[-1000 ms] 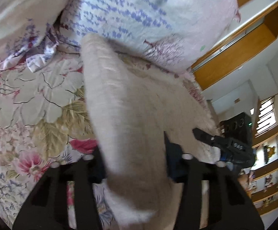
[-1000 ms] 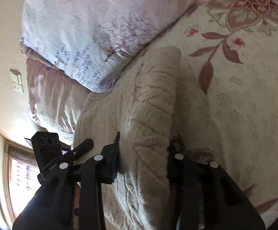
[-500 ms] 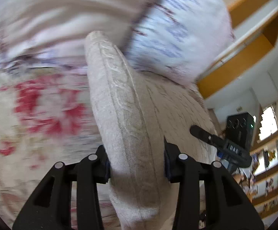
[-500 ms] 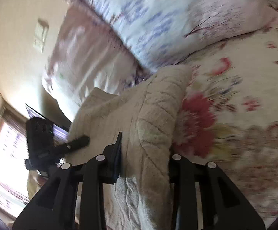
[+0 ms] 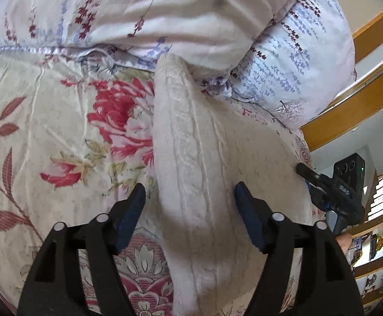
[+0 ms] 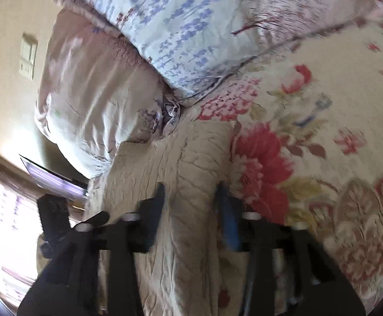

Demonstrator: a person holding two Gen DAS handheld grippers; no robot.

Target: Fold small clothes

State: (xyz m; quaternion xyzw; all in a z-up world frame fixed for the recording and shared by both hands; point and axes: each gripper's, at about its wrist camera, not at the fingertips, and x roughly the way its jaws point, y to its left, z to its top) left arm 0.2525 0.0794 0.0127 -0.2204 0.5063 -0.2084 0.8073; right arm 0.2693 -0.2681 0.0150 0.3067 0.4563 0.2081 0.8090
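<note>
A cream cable-knit garment [image 5: 191, 158] lies on the floral bedspread [image 5: 46, 121], its folded edge running up toward the pillows. My left gripper [image 5: 190, 200] is open, its jaws standing wide on either side of the knit's left fold. In the right wrist view the same knit [image 6: 188, 184] runs between the jaws of my right gripper [image 6: 190, 200], which stand close to its right fold; the view is blurred and I cannot tell whether they pinch it. The right gripper also shows in the left wrist view [image 5: 333, 192] at the knit's far edge.
Two pillows [image 5: 165, 18] with purple flower print lie at the head of the bed, just beyond the knit. A wooden headboard shelf [image 5: 349, 110] and a bookshelf [image 5: 376, 250] stand to the right. A wall switch [image 6: 28, 58] and a window [image 6: 9, 226] show on the right wrist view's left.
The knit has come down from a lifted hold onto the bedspread. My left gripper has opened and let go of it. The right gripper's jaws have widened somewhat.
</note>
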